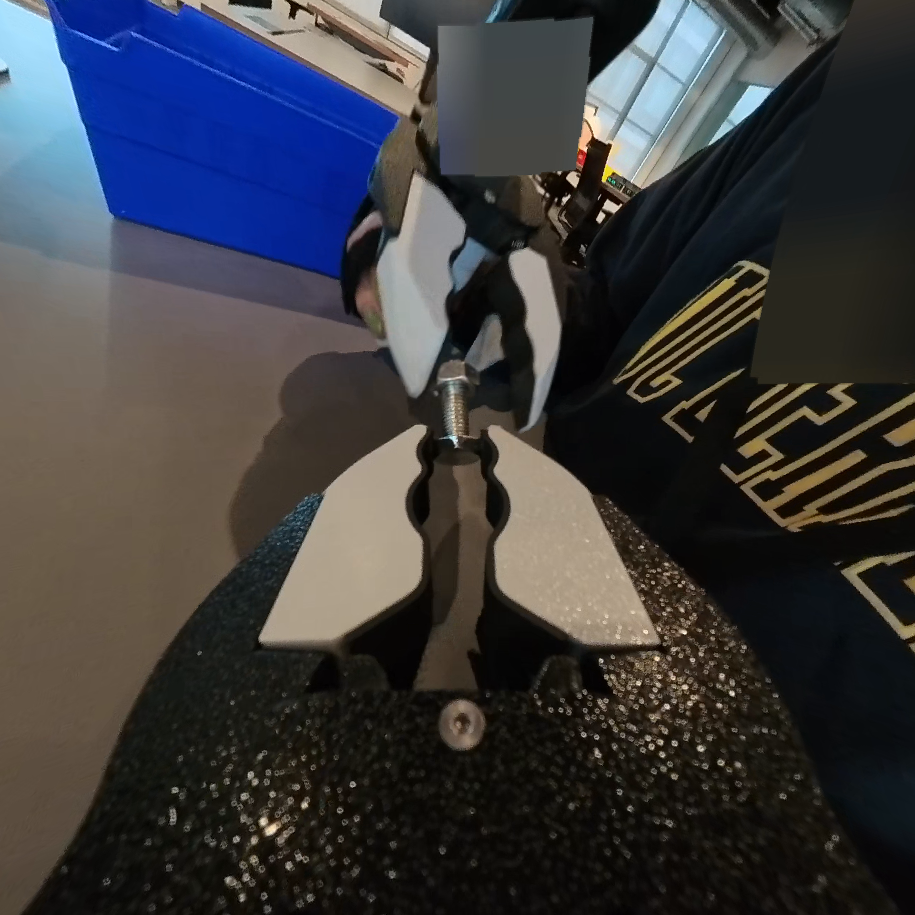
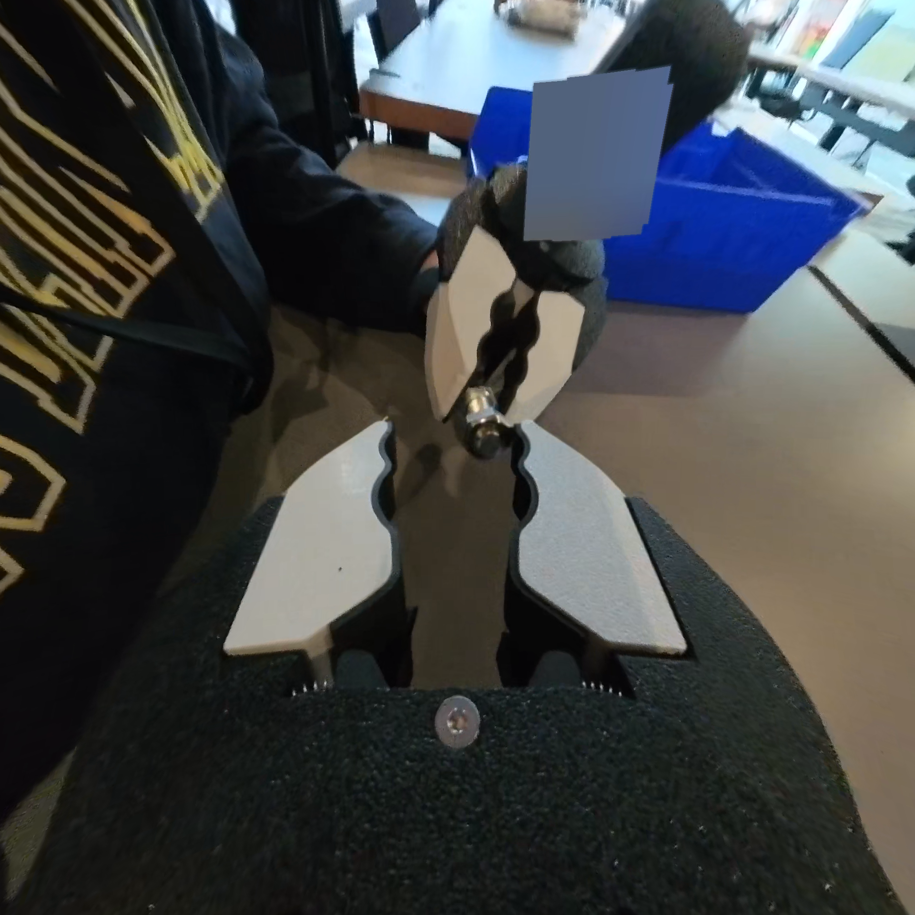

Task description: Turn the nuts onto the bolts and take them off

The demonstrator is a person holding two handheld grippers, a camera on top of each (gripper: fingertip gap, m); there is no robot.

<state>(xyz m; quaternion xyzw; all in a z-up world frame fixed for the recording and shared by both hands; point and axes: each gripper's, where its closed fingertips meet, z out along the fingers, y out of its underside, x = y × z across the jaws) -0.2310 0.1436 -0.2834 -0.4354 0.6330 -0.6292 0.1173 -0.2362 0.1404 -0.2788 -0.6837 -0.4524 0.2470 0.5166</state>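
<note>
Bolt (image 1: 453, 421) head is clamped in the left tool (image 1: 456, 442) above the tabletop (image 1: 148, 396). Right tool (image 2: 453, 428) is spread wide around the nut (image 1: 456, 372), not gripping. Nut sits at the thread tip; direction of travel cannot be determined.

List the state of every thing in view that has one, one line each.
left gripper: shut on the bolt's head.
right gripper: open, jaws wide around the nut, one fingertip at it.
bolt: held off the table, thread pointing away from the left gripper.
nut: threaded onto the bolt's far end.
blue bin: upright on the table, contents hidden.
</note>
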